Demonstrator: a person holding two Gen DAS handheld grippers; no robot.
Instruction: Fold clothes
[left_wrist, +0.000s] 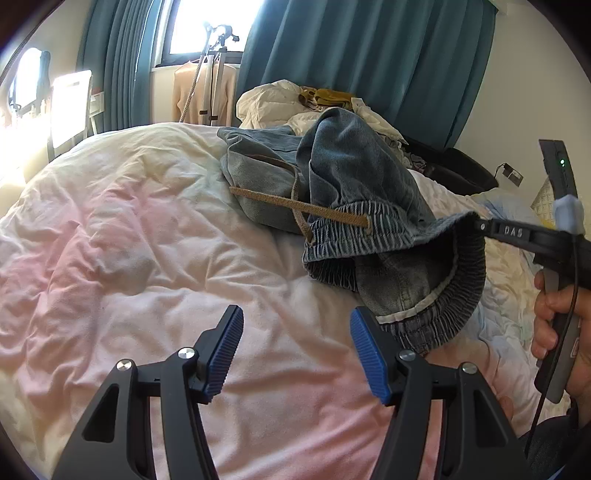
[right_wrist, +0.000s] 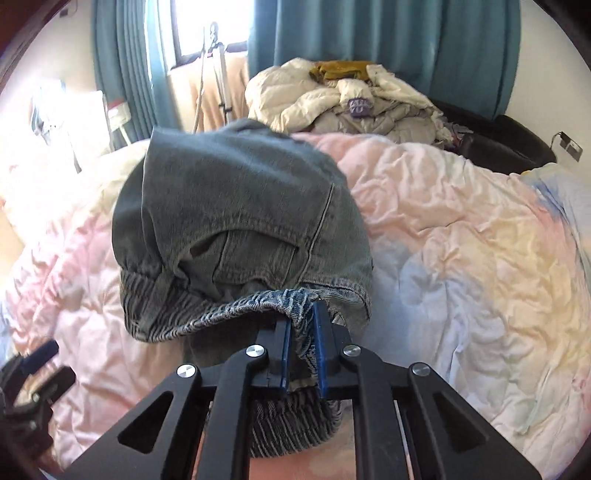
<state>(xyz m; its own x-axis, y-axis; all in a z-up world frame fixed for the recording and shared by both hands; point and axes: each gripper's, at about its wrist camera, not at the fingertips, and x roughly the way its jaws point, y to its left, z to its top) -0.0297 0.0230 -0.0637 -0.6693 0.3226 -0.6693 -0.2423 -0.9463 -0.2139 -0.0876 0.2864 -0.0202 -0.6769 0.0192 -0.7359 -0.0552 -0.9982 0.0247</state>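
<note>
- The bed filled both views, its rumpled quilt pink and cream; only the right wrist view showed the pale blue and yellow patches toward the quilt's far side.
- Teal curtains hung behind, with a bright window between them; a heap of white bedding and clothes sat past the bed's far edge.
- The denim shorts lay partly on the quilt, one side of the elastic waistband lifted off it; the left wrist view alone showed the tan drawstring trailing across the denim and the open inside of the waist; the right wrist view showed a back pocket instead.
- The right gripper was clamped onto the waistband, denim bunched between its blue pads; the left wrist view caught it side-on, with the person's hand on its handle.
- The left gripper stood spread wide above the quilt, just beside the waistband, nothing between its pads.
</note>
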